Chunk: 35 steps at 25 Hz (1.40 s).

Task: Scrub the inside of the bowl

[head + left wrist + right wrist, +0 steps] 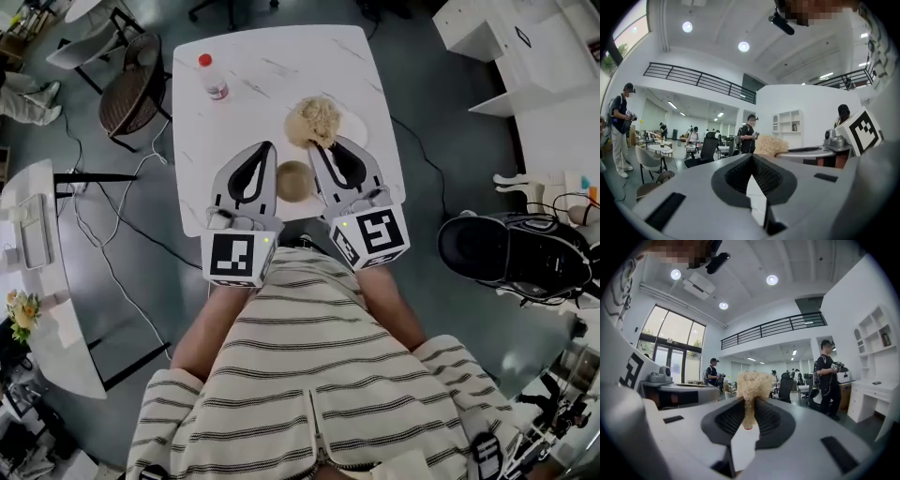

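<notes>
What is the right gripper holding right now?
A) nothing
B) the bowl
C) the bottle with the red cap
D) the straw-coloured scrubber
D: in the right gripper view, the right gripper has its jaws closed on the stem of the scrubber, whose fuzzy head sticks out past them. The bowl sits untouched on the table between the two grippers.

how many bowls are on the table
1. A tan bowl sits near the front edge of the white table, between the left gripper and right gripper. The scrubber in the right gripper may hide another dish beneath it.
</notes>
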Each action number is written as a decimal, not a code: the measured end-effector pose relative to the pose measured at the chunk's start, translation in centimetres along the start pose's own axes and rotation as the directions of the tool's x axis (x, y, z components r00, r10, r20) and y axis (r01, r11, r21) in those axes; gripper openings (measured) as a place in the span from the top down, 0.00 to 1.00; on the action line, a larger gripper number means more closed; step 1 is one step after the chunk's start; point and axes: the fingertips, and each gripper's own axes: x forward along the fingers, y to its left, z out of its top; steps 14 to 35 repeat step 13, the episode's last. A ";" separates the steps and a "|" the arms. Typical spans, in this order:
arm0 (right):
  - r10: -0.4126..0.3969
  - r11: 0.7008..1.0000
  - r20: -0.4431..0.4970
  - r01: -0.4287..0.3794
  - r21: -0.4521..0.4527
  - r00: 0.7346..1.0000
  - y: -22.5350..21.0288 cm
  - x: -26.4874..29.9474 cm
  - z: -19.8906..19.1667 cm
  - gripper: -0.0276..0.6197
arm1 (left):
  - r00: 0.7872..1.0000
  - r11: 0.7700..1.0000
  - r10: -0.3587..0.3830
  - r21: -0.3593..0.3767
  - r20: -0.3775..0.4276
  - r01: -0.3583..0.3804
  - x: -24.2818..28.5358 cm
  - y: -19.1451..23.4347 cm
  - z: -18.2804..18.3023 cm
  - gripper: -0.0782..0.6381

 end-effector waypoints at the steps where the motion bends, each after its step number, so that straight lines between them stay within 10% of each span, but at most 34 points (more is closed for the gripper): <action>1: 0.001 1.000 0.003 -0.001 -0.001 1.000 -0.1 0.0 0.1 0.85 | 1.000 1.000 0.002 0.000 0.002 -0.002 0.1 0.0 0.1 0.88; 35: -0.001 1.000 0.047 0.002 -0.018 0.999 0.4 -1.2 1.0 0.85 | 1.000 0.999 0.010 0.043 0.005 -0.010 -0.8 -1.4 0.8 0.88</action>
